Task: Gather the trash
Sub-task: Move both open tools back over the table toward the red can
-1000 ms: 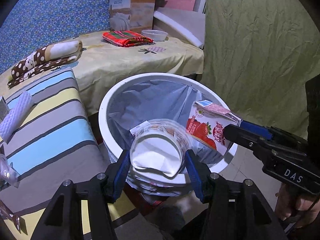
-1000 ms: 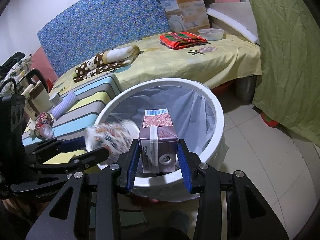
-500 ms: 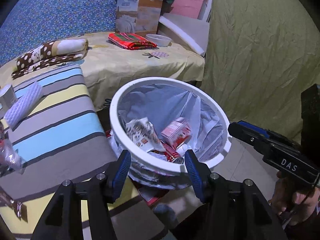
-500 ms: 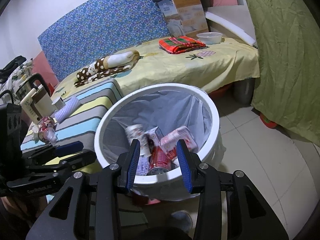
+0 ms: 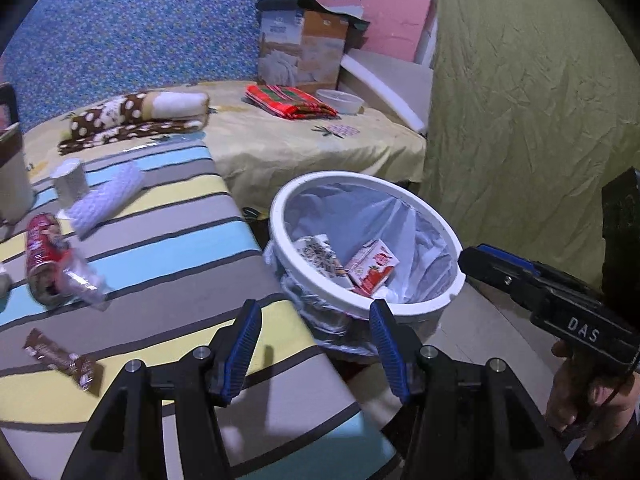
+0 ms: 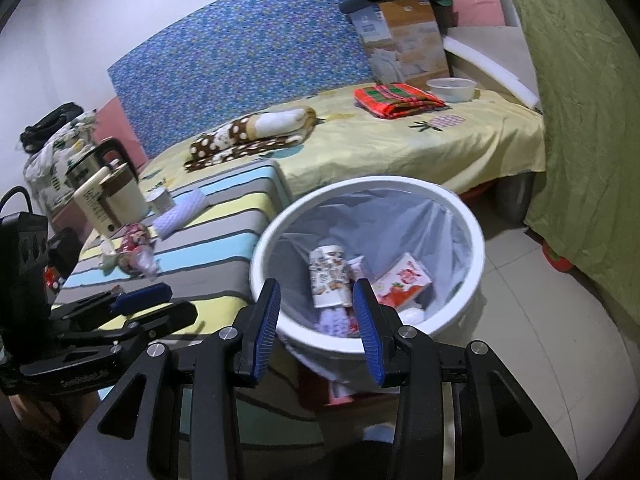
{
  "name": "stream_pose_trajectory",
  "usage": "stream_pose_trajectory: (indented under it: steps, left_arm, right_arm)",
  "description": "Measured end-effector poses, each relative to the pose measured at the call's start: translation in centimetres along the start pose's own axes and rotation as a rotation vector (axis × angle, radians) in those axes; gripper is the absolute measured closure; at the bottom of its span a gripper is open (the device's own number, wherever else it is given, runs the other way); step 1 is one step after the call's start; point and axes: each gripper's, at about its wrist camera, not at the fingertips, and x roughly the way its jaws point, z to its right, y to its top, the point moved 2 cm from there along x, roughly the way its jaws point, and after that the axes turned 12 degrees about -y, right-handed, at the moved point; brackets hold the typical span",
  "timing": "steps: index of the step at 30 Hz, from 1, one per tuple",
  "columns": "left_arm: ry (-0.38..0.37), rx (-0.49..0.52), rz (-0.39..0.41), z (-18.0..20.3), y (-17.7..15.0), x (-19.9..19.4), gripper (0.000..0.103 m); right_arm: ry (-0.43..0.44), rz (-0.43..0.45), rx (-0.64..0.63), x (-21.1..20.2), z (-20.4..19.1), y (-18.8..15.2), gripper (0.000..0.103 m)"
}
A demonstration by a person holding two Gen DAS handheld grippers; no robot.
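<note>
A white trash bin (image 5: 280, 216) (image 6: 476, 240) with a clear liner stands on the floor beside the striped table. Inside lie a printed paper cup (image 6: 330, 276) (image 5: 320, 254) and a red strawberry carton (image 6: 404, 278) (image 5: 372, 266) among other trash. My left gripper (image 5: 316, 340) is open and empty, over the table edge near the bin. My right gripper (image 6: 316, 316) is open and empty, just in front of the bin. On the table lie a red can (image 5: 42, 256) with clear plastic wrap (image 5: 82, 280) and a brown snack wrapper (image 5: 60, 360).
The striped table (image 5: 160, 248) also holds a white textured roll (image 5: 106, 198), a small white cup (image 5: 72, 178) and a kettle (image 6: 106, 188). Behind is a yellow bed (image 6: 400, 144) with folded cloths, a bowl and a box. A green curtain (image 5: 520, 120) hangs at right.
Both grippers opened and dropped the paper cup and the carton into the bin. Both then drew back from the bin, the left one swinging toward the table.
</note>
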Motion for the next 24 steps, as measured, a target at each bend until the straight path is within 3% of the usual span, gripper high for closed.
stream_pose_trajectory:
  steps: [24]
  left_arm:
    - [0.165,-0.112,0.109,-5.0,-2.9,-8.1,0.047]
  right_arm:
    - [0.142,-0.02,-0.118,-0.9,-6.5,-1.4,0.063]
